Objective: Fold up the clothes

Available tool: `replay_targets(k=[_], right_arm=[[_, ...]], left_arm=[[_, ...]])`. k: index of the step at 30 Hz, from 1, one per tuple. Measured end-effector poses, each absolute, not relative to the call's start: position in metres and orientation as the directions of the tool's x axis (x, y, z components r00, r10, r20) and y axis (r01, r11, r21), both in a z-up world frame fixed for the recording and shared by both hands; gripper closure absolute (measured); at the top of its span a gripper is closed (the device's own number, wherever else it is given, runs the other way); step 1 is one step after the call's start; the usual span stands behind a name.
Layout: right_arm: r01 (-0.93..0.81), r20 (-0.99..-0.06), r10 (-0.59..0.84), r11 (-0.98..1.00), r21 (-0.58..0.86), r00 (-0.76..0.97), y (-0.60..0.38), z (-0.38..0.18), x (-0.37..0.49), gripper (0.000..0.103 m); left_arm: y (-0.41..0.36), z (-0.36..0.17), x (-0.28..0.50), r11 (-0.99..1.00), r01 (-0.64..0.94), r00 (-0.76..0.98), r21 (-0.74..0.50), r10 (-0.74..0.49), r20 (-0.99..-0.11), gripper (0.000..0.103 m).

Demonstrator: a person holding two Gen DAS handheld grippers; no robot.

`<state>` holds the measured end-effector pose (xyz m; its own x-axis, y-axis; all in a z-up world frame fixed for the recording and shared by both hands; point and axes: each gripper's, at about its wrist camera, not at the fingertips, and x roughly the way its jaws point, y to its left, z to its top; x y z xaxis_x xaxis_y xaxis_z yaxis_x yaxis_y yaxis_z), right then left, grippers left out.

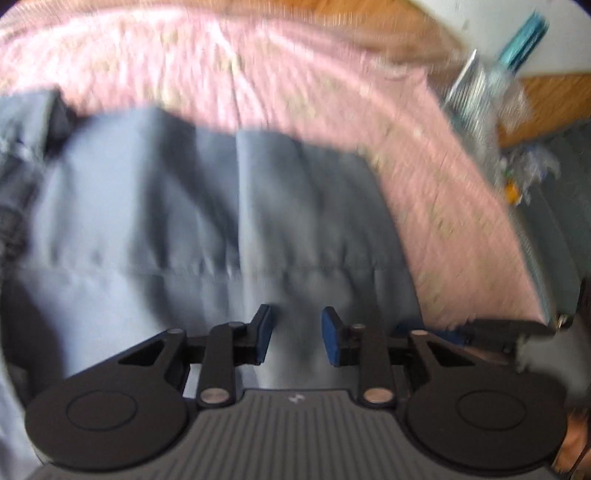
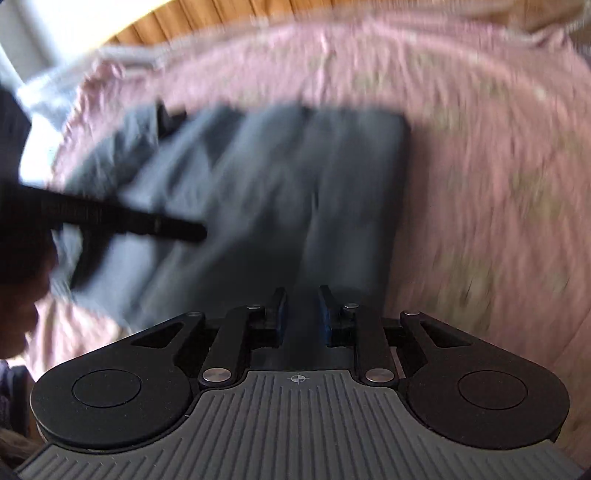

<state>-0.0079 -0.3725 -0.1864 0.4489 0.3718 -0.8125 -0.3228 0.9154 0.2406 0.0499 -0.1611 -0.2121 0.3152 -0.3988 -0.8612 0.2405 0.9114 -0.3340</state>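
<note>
Two blue-padded fingers of the left gripper (image 1: 297, 334) stand a moderate gap apart in the left wrist view, pointing toward 12 o'clock low over one grey garment (image 1: 207, 229). Nothing sits between the pads; only cloth shows through the gap, and whether the tips touch it is lost to blur. The garment lies flat across the middle of the frame, one seam running side to side just ahead of the fingers and one fold line running toward 12. One pink blanket (image 1: 258, 74) lies under it, curving from 9 o'clock over the top and down to 3. At 1 o'clock stands a blurred clear bottle with a teal top (image 1: 517, 48) on a wooden floor (image 1: 554, 99). At 3 o'clock the right gripper's tip (image 1: 513, 326) reaches in at the garment's edge.

One garment (image 2: 277, 192) fills the centre of the right wrist view as well, with the blanket (image 2: 480, 166) around it from 9 through 12 to 4. The right gripper (image 2: 302, 314) points toward 12, its two fingers a narrow gap apart with dark cloth seen between them; whether they pinch it I cannot tell. At 9 o'clock the left gripper (image 2: 122, 221) enters as one dark blurred bar lying over the garment's left part. Wooden floor (image 2: 177, 18) shows at 11.
</note>
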Motion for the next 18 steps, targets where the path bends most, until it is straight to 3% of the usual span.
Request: replay_targets(k=[2,4,8,13,14,18], right_arm=[[-0.322,-0.785,0.383,0.914,0.247,0.486,-0.373,-0.193,-0.012,0.082],[-0.315,-0.799,0.391,0.911,0.265,0.457,-0.376,-0.187,-0.005,0.082],[-0.326,-0.77,0.376,0.917,0.229,0.516,-0.383,-0.171,-0.006,0.078],[-0.303,-0.776,0.373,0.921,0.244,0.509,-0.386,-0.203,-0.007,0.078],[-0.301,-0.776,0.372,0.922,0.245,0.508,-0.386,-0.203,-0.006,0.078],[-0.293,-0.779,0.37,0.923,0.249,0.505,-0.386,-0.203,-0.003,0.075]], left_arm=[[-0.171,-0.208,0.048,0.916,0.297,0.322,-0.269,-0.362,-0.875,0.076],[-0.172,-0.191,0.053,0.904,0.313,0.319,-0.292,-0.39,-0.864,0.076],[-0.174,-0.162,0.08,0.909,0.309,0.396,-0.281,-0.391,-0.831,0.067],[-0.176,-0.197,0.119,0.948,0.255,0.382,-0.191,-0.28,-0.881,0.068],[-0.175,-0.201,0.12,0.95,0.257,0.394,-0.179,-0.272,-0.878,0.064],[-0.174,-0.189,0.116,0.956,0.246,0.368,-0.162,-0.246,-0.897,0.063]])
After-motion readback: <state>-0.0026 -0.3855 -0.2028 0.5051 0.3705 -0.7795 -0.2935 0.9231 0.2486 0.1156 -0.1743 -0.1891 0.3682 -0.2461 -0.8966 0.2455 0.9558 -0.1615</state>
